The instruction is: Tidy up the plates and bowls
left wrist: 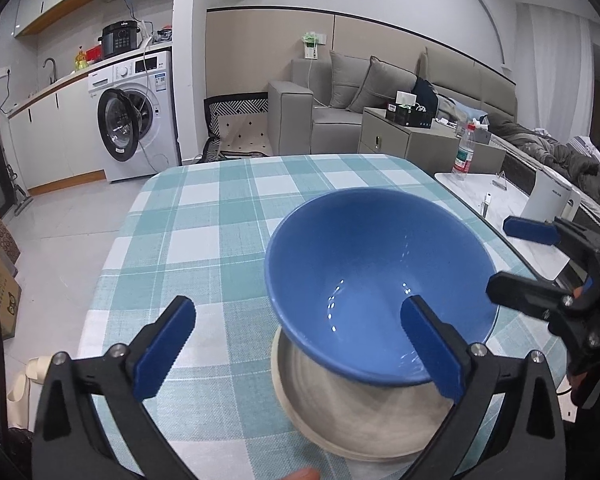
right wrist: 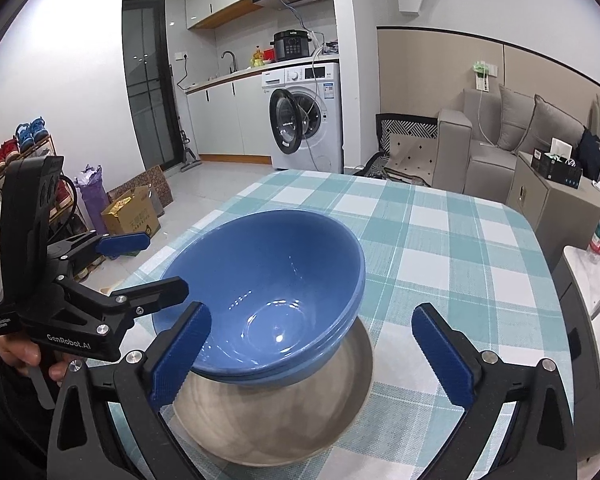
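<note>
Two nested blue bowls (left wrist: 360, 248) (right wrist: 268, 256) sit on a beige plate (left wrist: 340, 408) (right wrist: 300, 412) at the near side of the checked table (left wrist: 204, 216) (right wrist: 440, 240). My left gripper (left wrist: 300, 312) is open. One of its blue pads hangs over the bowl's near rim and the other stands over the cloth to the left, with nothing pressed. My right gripper (right wrist: 310, 312) is open too, its left pad just in front of the bowl's near wall. Each gripper also shows in the other's view, the right gripper (left wrist: 512, 258) and the left gripper (right wrist: 152, 266), flanking the bowls.
A marble side table (left wrist: 500, 200) to the right carries a plastic bottle (left wrist: 463, 156) and a white appliance (left wrist: 552, 200). Cardboard boxes (right wrist: 134, 212) and a shoe rack stand on the floor to the left. A washing machine (right wrist: 306, 116) and a sofa (right wrist: 500, 140) are beyond the table.
</note>
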Demonstrator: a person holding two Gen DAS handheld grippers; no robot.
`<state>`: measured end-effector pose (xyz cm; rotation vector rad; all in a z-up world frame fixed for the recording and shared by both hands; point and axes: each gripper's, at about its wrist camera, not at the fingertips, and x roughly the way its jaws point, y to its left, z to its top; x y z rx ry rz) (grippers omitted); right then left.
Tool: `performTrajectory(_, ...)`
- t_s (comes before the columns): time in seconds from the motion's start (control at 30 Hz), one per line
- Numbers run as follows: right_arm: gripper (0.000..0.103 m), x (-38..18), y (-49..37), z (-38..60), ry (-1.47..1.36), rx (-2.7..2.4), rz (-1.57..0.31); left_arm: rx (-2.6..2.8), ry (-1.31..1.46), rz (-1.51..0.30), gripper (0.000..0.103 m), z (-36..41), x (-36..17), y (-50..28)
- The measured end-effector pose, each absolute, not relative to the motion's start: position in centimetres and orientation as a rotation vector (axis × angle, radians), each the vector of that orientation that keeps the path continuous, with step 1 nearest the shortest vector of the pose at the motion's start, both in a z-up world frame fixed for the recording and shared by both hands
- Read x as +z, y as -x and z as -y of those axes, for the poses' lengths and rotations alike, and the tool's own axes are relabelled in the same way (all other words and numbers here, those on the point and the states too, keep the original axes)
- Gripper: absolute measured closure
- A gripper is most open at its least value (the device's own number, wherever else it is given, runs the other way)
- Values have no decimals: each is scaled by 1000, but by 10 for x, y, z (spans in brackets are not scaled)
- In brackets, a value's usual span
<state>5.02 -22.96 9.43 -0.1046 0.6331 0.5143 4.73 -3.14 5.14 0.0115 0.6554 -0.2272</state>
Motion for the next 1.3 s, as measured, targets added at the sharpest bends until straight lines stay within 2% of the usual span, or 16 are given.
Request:
performTrajectory(0.27, 1, 100, -37, 232, 107, 523, -560, -202, 26, -613, 0, 13, 47, -32)
performTrajectory(0.67, 1, 94, -10, 252, 82, 545, -465, -113, 49, -442, 0, -4, 51, -4)
performTrajectory(1.3, 1, 82, 32, 266, 56, 527, -330, -59, 26, -427, 0, -7, 27, 24)
